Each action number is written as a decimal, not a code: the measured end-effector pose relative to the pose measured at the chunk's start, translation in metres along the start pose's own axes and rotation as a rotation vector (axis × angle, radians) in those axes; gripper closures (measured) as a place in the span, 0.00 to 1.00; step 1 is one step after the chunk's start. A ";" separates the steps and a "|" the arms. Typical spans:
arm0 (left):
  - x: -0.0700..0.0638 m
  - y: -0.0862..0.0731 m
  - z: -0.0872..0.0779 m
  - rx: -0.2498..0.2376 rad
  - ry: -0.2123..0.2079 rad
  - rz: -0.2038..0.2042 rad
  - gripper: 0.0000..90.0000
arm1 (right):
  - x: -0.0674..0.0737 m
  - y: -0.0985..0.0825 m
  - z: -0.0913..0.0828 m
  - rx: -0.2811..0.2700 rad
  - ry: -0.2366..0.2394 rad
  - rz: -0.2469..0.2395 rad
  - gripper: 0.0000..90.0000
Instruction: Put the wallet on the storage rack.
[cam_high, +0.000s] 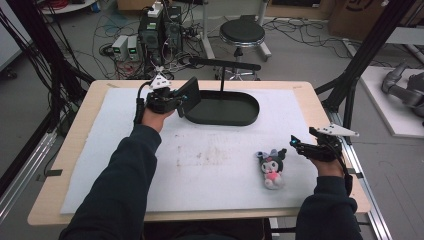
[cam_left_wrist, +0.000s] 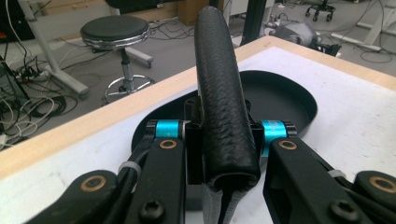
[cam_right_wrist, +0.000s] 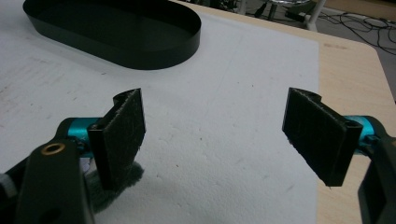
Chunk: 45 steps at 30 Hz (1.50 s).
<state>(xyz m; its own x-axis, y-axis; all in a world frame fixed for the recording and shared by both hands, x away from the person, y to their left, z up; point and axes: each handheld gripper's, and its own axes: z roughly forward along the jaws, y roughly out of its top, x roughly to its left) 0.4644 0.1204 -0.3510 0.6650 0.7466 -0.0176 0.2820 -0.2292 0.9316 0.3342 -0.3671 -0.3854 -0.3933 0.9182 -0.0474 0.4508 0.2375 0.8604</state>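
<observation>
1. High view: left gripper (cam_high: 186, 100) clamps a black wallet (cam_high: 192, 93) at the black oval tray's (cam_high: 240, 117) left rim.
2. Right gripper (cam_high: 296, 143) gapes wide, near the plush toy (cam_high: 272, 168) on the white mat (cam_high: 200, 170).

Black wallet's (cam_left_wrist: 224, 107) lower end cropped

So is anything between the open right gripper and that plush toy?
Nothing visible. The right gripper sits open just right of the plush toy, with bare white mat between them. The black tray lies farther back.
</observation>
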 end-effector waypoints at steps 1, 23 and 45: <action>0.000 0.002 0.005 0.006 0.004 0.005 0.85 | -0.001 0.000 0.000 0.001 0.000 0.003 0.24; 0.011 0.000 0.078 0.035 0.125 0.000 0.85 | -0.002 -0.002 0.000 -0.007 0.008 0.023 0.24; -0.026 -0.016 0.105 0.133 0.062 -0.009 0.53 | -0.002 -0.003 -0.004 -0.015 0.008 0.026 0.24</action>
<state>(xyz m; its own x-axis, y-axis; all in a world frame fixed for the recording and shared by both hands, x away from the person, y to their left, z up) 0.5154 0.0390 -0.4035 0.6192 0.7852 0.0008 0.3795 -0.3001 0.8751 0.3310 -0.3708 -0.3858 -0.3875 0.9216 -0.0208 0.4487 0.2083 0.8691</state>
